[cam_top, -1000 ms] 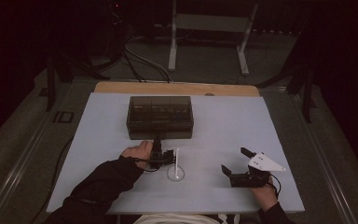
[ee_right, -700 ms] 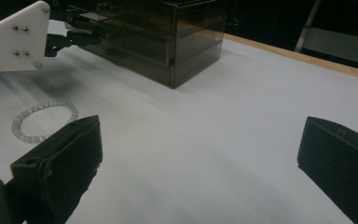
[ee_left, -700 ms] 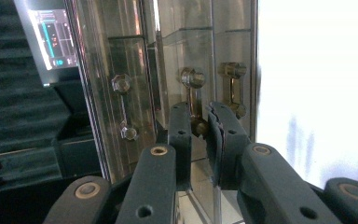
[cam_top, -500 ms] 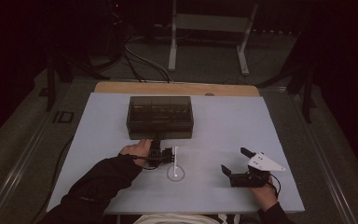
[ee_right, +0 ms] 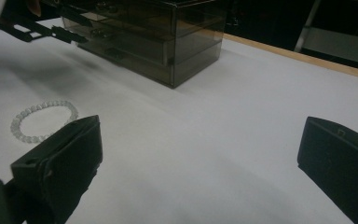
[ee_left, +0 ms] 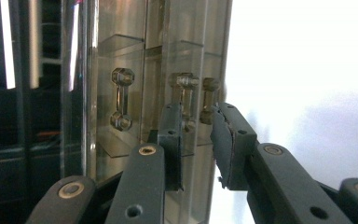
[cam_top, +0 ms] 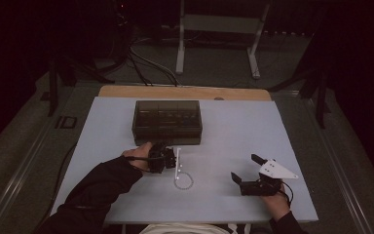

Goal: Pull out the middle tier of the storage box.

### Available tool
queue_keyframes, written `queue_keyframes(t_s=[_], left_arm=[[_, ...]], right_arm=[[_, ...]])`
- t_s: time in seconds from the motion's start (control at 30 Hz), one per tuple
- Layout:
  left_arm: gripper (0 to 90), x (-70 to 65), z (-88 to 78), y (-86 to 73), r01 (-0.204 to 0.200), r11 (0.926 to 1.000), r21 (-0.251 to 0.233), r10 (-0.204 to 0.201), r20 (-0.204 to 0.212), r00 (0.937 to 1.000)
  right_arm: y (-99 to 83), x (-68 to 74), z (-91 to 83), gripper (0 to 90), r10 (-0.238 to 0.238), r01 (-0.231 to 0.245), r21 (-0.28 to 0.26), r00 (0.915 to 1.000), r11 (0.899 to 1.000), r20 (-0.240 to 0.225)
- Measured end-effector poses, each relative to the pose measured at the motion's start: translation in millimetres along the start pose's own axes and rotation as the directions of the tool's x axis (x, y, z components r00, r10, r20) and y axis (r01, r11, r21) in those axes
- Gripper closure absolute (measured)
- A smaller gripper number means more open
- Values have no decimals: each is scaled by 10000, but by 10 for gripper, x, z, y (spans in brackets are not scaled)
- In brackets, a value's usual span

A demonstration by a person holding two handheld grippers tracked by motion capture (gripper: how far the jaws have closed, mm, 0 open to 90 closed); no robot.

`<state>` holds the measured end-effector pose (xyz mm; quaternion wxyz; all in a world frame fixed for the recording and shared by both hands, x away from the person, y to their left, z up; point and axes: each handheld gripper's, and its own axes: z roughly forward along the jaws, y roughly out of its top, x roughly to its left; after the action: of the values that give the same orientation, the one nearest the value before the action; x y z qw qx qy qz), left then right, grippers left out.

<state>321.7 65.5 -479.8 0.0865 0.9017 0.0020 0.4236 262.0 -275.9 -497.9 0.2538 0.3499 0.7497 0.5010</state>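
Note:
A smoked clear drawer box [cam_top: 168,122] stands mid-table. My left gripper [cam_top: 171,158] is turned on its side at the box's front. In the left gripper view its jaws [ee_left: 198,116] have just been opening. They stand a narrow gap apart, and a small drawer handle [ee_left: 185,100] sits at their tips with the pads not pressing on it. A pale bead bracelet [cam_top: 183,181] lies flat on the table just in front of that gripper. My right gripper [cam_top: 244,167] rests near the front right, open and with nothing in it [ee_right: 200,135]. The bracelet [ee_right: 44,120] and the box [ee_right: 168,42] lie ahead of it.
The white table top [cam_top: 272,126] has a wooden strip [cam_top: 185,92] along its far edge. Beyond it are a dark floor, cables and a metal stand [cam_top: 219,34]. A second drawer handle [ee_left: 121,98] sits beside the first one.
My left gripper has shifted slightly toward the box front. The bracelet and the right gripper have stayed where they were.

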Motion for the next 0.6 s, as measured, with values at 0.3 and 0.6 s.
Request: queue_keyframes(t_s=[0.3, 0.6], left_arm=[[565, 136, -94, -175, 706, 9964, -472, -591, 2112, 9757], [334, 266, -157, -294, 1284, 9912, -314, -1151, 2724, 9553]], right_arm=[[-1, -1, -2, 0, -8, 8, 5, 10000, 10000, 10], [0, 3, 0, 0, -24, 24, 24, 10000, 10000, 9]])
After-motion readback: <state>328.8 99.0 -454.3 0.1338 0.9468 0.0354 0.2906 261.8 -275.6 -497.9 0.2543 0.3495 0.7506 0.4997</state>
